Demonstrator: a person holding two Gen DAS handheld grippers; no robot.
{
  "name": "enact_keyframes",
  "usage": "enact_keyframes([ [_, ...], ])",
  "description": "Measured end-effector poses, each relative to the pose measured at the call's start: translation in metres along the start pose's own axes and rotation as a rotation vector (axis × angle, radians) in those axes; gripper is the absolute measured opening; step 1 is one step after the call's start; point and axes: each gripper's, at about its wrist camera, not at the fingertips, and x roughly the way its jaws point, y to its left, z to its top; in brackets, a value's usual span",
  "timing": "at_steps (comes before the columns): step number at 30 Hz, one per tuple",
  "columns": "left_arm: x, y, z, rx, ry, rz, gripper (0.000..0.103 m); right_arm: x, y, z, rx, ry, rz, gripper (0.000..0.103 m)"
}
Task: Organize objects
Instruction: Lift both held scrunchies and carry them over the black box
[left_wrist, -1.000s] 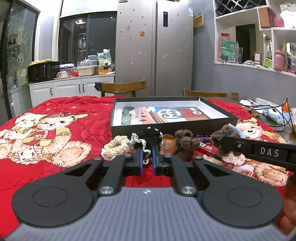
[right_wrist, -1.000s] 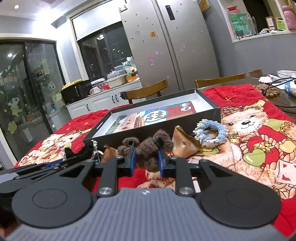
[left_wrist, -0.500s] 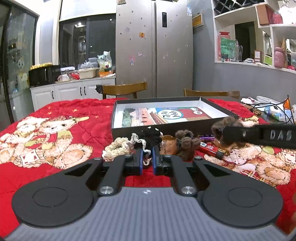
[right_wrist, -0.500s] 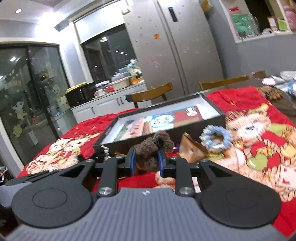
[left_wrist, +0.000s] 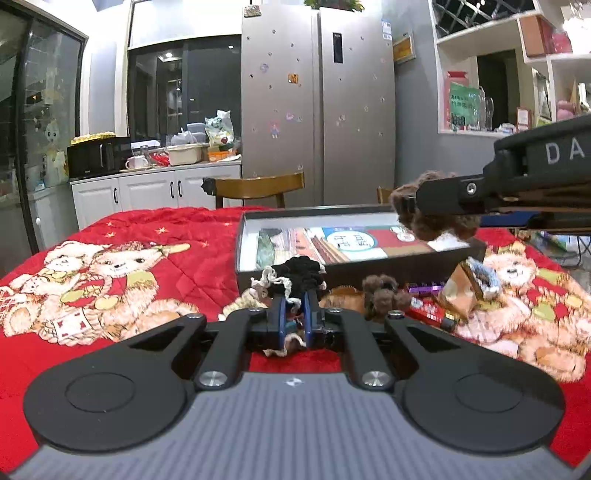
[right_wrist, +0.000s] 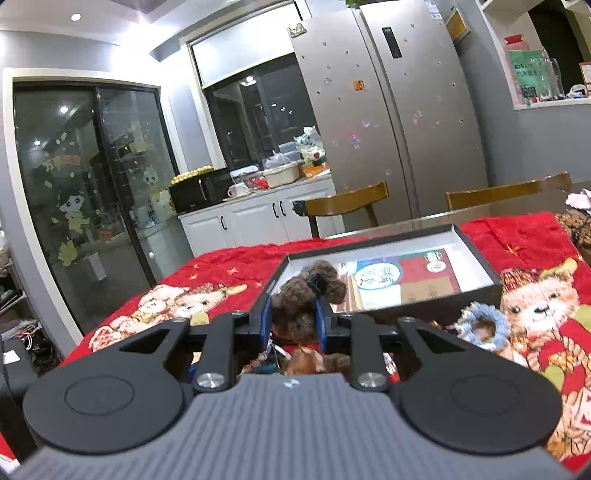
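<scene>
Both jaws are clenched: the right gripper (right_wrist: 291, 317) grasps a brown yarn toy (right_wrist: 308, 295), the left gripper (left_wrist: 294, 314) a black scrunchie (left_wrist: 301, 271) just before the box (left_wrist: 280, 273); a second ago the toy hung low near the surface, now it is raised over the box; inside lies a printed card (left_wrist: 351, 240).

A fuzzy brown scrunchie (right_wrist: 308, 291) hangs in the air over the near left corner of the open black box (right_wrist: 480, 258). A black one with cream trim (left_wrist: 295, 275) sits raised just before the box's near wall.
</scene>
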Motion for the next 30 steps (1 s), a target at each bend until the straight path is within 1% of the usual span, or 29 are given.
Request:
enact_keyframes([
  [5, -0.002, 0.008, 0.023, -0.026, -0.048, 0.023, 0.012, 0.003, 0.003, 0.021, 0.005, -0.038, 0.030, 0.027],
  [13, -0.002, 0.023, 0.078, -0.091, -0.151, 0.044, 0.012, 0.010, 0.004, 0.062, -0.026, -0.135, 0.064, 0.027],
  [17, 0.003, 0.024, 0.107, -0.083, -0.194, 0.054, 0.012, 0.018, 0.006, 0.077, -0.037, -0.155, 0.067, 0.027],
  [19, 0.006, 0.027, 0.121, -0.095, -0.201, 0.058, 0.012, 0.023, 0.007, 0.084, -0.036, -0.160, 0.066, 0.027],
  [24, 0.016, 0.043, 0.152, -0.153, -0.194, 0.041, 0.012, 0.038, 0.002, 0.100, -0.009, -0.159, 0.069, 0.027],
  [28, 0.028, 0.053, 0.169, -0.153, -0.176, 0.044, 0.012, 0.060, -0.006, 0.110, 0.049, -0.112, 0.065, 0.028],
  [30, 0.037, 0.061, 0.178, -0.156, -0.141, 0.019, 0.012, 0.074, -0.011, 0.111, 0.086, -0.082, 0.060, 0.028],
])
